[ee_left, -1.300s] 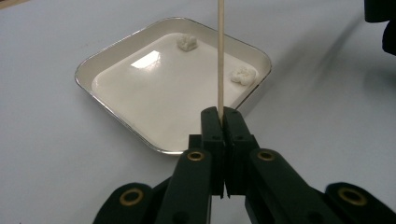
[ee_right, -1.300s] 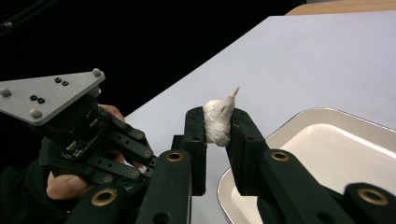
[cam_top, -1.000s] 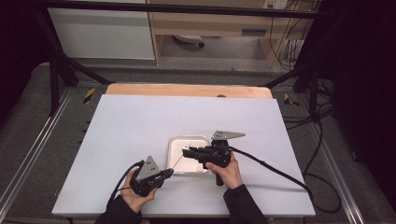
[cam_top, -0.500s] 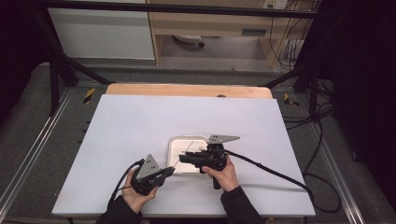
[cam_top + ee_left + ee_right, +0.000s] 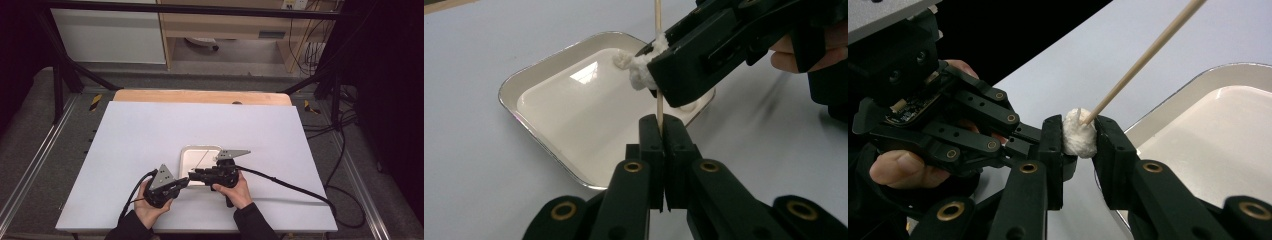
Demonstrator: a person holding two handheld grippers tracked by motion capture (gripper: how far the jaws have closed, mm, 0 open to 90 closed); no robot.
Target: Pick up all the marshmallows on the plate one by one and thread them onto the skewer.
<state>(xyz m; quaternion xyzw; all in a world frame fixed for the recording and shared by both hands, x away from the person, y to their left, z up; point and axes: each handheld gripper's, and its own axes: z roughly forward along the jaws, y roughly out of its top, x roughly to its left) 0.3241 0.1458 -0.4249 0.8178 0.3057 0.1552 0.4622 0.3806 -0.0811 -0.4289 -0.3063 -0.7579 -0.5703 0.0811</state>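
Two grippers close together over the near edge of a shallow white tray (image 5: 192, 152) on the white tabletop (image 5: 150, 130), near the person's side. Left gripper (image 5: 659, 131) with fingers (image 5: 650, 145) pressed together, pinching the lower end of a thin wooden stick (image 5: 657, 20) that stands up past the other gripper. Right gripper (image 5: 1079, 134) crossing in front of it, fingers (image 5: 1110, 150) on either side of a white cotton wad (image 5: 1079, 134) sitting on the stick, pads touching the wad on both sides; these fingers just now easing slightly apart, wad still between them. Stick (image 5: 1148, 52) slanting up and away from the wad, out over the tray's rim (image 5: 1168, 102). Wad hanging above the tray's near corner, not resting in it. Tray otherwise bare, glossy inside. Left hand (image 5: 908, 170) wrapped around its gripper, just beside the right fingers.
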